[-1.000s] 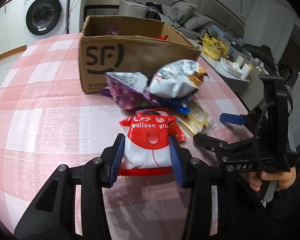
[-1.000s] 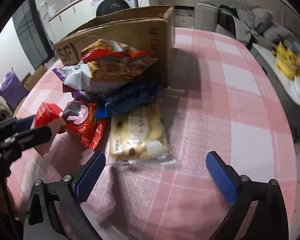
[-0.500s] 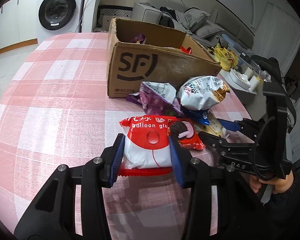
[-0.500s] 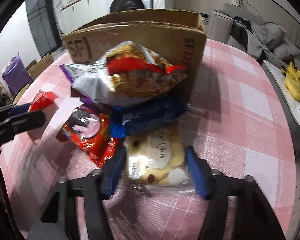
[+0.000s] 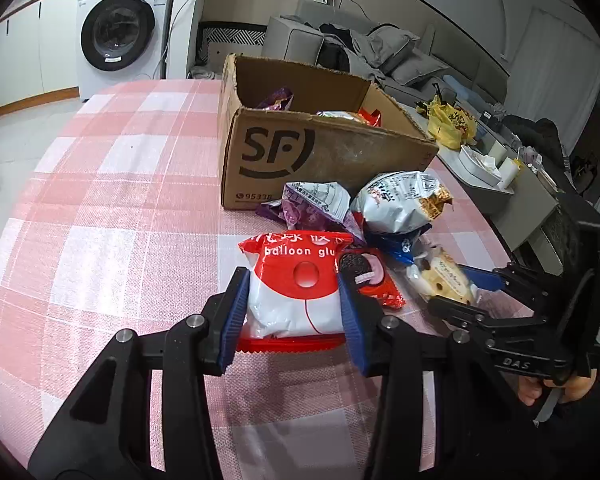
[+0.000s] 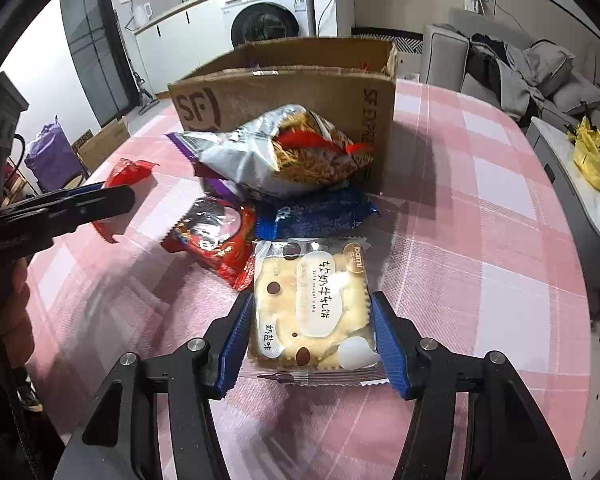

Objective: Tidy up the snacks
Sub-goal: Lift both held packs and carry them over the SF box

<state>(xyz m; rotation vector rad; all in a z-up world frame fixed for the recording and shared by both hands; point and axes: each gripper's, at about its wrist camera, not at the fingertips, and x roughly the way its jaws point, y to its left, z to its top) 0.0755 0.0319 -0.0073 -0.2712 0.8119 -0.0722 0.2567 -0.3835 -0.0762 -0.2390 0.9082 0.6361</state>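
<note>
Pink-checked worktop, washing machine far behind. Cardboard box mid-worktop, snacks inside. Left hand-held gripper: clamped on red-white balloon gum bag. Right hand-held gripper: clamped on cracker pack, near the chip bag.

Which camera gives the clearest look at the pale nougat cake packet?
The right wrist view: the nougat cake packet fills the centre, label readable, clamped between the right gripper pads. In the left wrist view it is small, off at the right edge and partly hidden by the right gripper's fingers.
</note>
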